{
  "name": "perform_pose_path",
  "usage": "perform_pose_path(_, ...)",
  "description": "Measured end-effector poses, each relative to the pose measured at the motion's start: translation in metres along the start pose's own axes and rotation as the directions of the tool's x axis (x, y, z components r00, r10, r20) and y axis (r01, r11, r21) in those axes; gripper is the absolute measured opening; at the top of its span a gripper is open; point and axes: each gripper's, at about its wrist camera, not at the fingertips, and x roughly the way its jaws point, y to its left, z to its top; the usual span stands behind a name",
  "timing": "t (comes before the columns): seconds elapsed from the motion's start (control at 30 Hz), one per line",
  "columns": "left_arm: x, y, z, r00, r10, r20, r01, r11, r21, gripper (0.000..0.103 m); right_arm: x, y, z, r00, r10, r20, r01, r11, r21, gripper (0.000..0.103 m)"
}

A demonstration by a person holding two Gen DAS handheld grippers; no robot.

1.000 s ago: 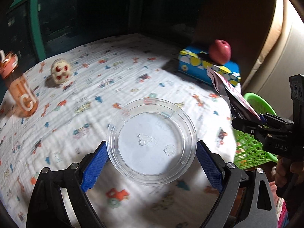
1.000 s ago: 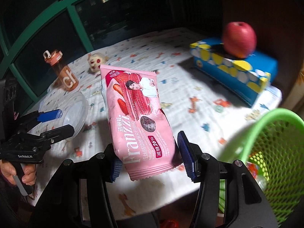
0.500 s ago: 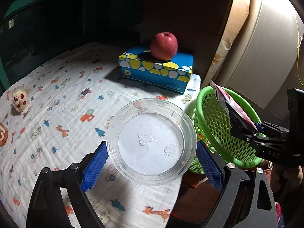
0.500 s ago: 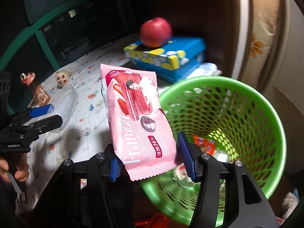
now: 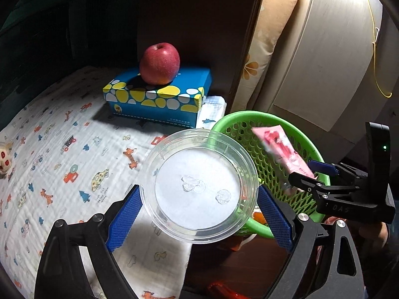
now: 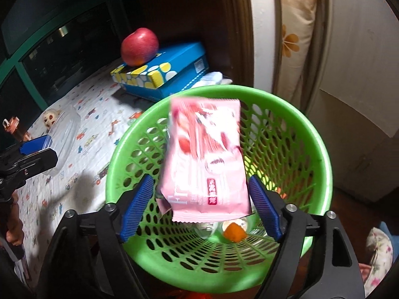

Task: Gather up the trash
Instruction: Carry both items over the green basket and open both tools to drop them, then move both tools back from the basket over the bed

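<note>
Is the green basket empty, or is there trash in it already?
Not empty. Through the green basket mesh, the right wrist view shows an orange scrap and some clear plastic pieces at the bottom. How much more lies under the pink wrapper: cannot tell.

only "das" reads, faintly, on the right hand-held gripper (image 5: 313, 172).

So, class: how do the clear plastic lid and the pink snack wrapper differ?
The clear plastic lid is round, rigid and see-through; the pink snack wrapper is rectangular, soft and printed. The left gripper clamps the lid, while the right gripper is opening, its pads off the wrapper. Only the wrapper hangs fully over the green basket.
</note>
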Motion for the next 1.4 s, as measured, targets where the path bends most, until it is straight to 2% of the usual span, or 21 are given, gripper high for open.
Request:
perform_pose_path(0.1,0.005,-0.010,0.004,1.000,-0.009,-0.002,0.009,1.000,0.018,0.088,-0.004,-0.008,-0.001,1.000,-0.006,0.012,0.006,1.000,0.018,0.090)
perform_pose_path(0.23,0.015,-0.022,0.008,1.000,-0.019,-0.013,0.020,0.999,0.026,0.089,-0.012,-0.017,-0.002,1.000,-0.014,0.026,0.013,0.999,0.033,0.093)
perform_pose_path(0.63,0.040,-0.050,0.013,0.996,-0.077,-0.049,0.078,0.997,0.028,0.089,-0.029,-0.029,-0.010,0.997,-0.058,0.051,0.057,0.998,0.029,0.098)
perform_pose_path(0.97,0.040,-0.055,0.010,0.992,-0.116,-0.043,0.117,0.993,0.008,0.092,-0.030,-0.027,-0.016,0.998,-0.046,0.045,0.045,0.998,0.036,0.098)
perform_pose_path(1.13,0.031,-0.043,0.008,0.995,-0.098,-0.027,0.097,0.995,-0.022,0.092,-0.030,-0.020,-0.016,0.998,-0.038,0.043,0.037,0.999,0.025,0.098)
perform_pose_path(1.4,0.009,-0.015,-0.003,1.000,-0.017,0.005,0.017,0.997,-0.076,0.093,-0.029,0.005,-0.013,0.999,-0.006,0.043,0.006,1.000,-0.007,0.098)
